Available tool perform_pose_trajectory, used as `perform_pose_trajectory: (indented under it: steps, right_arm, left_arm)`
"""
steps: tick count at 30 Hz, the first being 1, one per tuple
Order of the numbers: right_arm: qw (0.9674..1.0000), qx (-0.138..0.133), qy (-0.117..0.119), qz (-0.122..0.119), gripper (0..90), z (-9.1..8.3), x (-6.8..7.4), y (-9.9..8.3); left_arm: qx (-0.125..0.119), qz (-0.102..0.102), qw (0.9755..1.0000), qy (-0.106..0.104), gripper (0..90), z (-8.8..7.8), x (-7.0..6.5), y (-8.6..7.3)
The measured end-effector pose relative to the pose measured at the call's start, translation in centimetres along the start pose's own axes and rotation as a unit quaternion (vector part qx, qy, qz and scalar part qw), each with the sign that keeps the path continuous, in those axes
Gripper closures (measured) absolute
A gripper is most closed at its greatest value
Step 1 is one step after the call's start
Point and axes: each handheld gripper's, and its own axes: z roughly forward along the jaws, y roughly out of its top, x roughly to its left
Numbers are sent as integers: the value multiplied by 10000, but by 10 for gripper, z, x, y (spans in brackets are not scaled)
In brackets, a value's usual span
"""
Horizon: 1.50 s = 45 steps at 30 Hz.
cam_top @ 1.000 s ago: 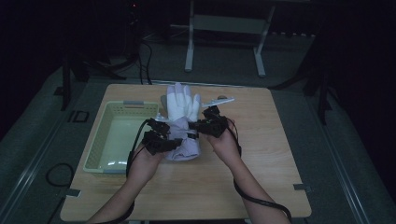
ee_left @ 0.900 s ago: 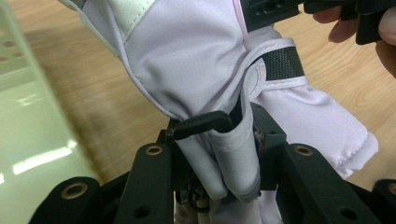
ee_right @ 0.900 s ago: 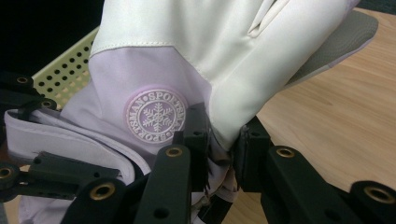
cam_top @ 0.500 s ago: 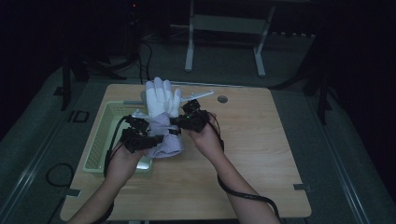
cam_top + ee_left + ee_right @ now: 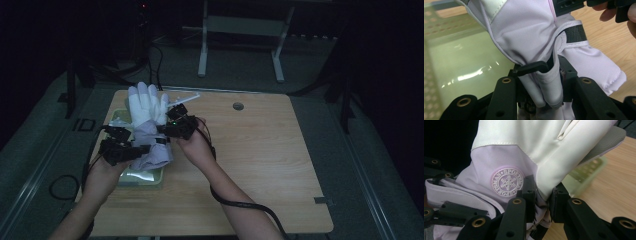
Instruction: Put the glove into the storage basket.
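The pale wooden bench (image 5: 260, 150) carries a light green perforated plastic tray (image 5: 145, 175) along its left edge. Above that tray hangs a padded lilac-and-white ski glove (image 5: 150, 125), fingers pointing away. The left claw (image 5: 549, 72) pinches its cuff; the right claw (image 5: 541, 195) is clamped on its palm fabric.

Wood table (image 5: 260, 150) w/ green tray (image 5: 145, 176) at left; metal stand (image 5: 240, 30) behind.
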Motion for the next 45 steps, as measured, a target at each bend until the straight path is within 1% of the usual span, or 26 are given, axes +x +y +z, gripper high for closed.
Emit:
perform_pose_trajectory:
  steps: [5, 7, 9, 10, 11, 12, 13, 14, 18, 20, 21, 22, 26, 27, 29, 31, 33, 34, 35, 36, 37, 39, 40, 42, 45]
  right_arm:
    - [9999, 56, 99, -44, 773, 23, 17, 7]
    - [9998, 85, 154, -29, 773, 33, 22, 9]
    - [9997, 102, 206, -33, 773, 42, 25, 10]
    - [9997, 134, 208, -12, 773, 50, 27, 8]
    - [9997, 134, 208, -12, 773, 50, 27, 8]
    - [9996, 216, 178, 0, 772, 58, 26, 5]
    - [9996, 216, 178, 0, 772, 58, 26, 5]
    - [9995, 268, 173, 38, 773, 62, 25, 3]
    - [9990, 407, 130, 135, 772, 78, 18, -7]
    - [9987, 476, 89, 175, 771, 85, 15, -11]
    - [9983, 541, 89, 213, 771, 92, 13, -14]
    - [9983, 541, 89, 213, 771, 92, 13, -14]
    - [9974, 693, 23, 179, 770, 103, 12, -19]
    - [9970, 745, 12, 209, 769, 107, 11, -21]
    - [9963, 842, -26, 186, 769, 112, 10, -23]
    - [9956, 920, -46, 179, 768, 117, 10, -24]
    - [9953, 953, -54, 167, 767, 119, 9, -25]
    - [9941, 1075, -154, 79, 764, 127, 12, -27]
    - [9941, 1075, -154, 79, 764, 127, 12, -27]
    - [9936, 1107, -202, 41, 762, 129, 13, -27]
    - [9932, 1140, -229, 6, 758, 130, 14, -27]
    - [9918, 1248, -281, -43, 741, 132, 15, -26]
    - [9913, 1284, -298, -11, 728, 133, 15, -26]
    - [9898, 1393, -282, 30, 703, 134, 14, -26]
    - [9880, 1505, -356, 7, 639, 136, 14, -26]
  left_arm:
    - [67, -103, 9999, 49, 671, -10, 23, -12]
    - [116, -83, 9999, 91, 671, -13, 31, -17]
    - [143, -90, 9998, 82, 671, -12, 38, -21]
    - [158, -90, 9998, 70, 671, -10, 41, -23]
    - [183, -120, 9998, 43, 671, -8, 44, -25]
    - [201, -161, 9997, 13, 671, -4, 46, -28]
    - [218, -172, 9996, -8, 671, 0, 48, -30]
    - [245, -204, 9995, -38, 671, 4, 51, -33]
    - [327, -327, 9988, -142, 669, 21, 59, -40]
    - [420, -317, 9985, -177, 668, 27, 63, -42]
    - [458, -368, 9981, -201, 668, 30, 66, -43]
    - [500, -378, 9978, -217, 668, 33, 67, -44]
    - [633, -408, 9970, -198, 666, 43, 71, -48]
    - [692, -454, 9963, -233, 666, 46, 73, -49]
    - [729, -487, 9958, -271, 664, 50, 76, -51]
    - [786, -560, 9947, -341, 663, 54, 81, -53]
    - [820, -570, 9944, -348, 662, 56, 82, -55]
    - [891, -589, 9938, -302, 658, 61, 83, -57]
    - [930, -577, 9936, -285, 658, 62, 84, -58]
    - [952, -595, 9933, -284, 654, 64, 84, -58]
    - [996, -623, 9926, -317, 648, 65, 85, -59]
    - [1041, -659, 9917, -359, 633, 67, 86, -59]
    - [1082, -663, 9913, -363, 627, 67, 86, -58]
    - [1197, -639, 9902, -325, 603, 70, 85, -57]
    - [1329, -648, 9887, -235, 546, 72, 84, -56]
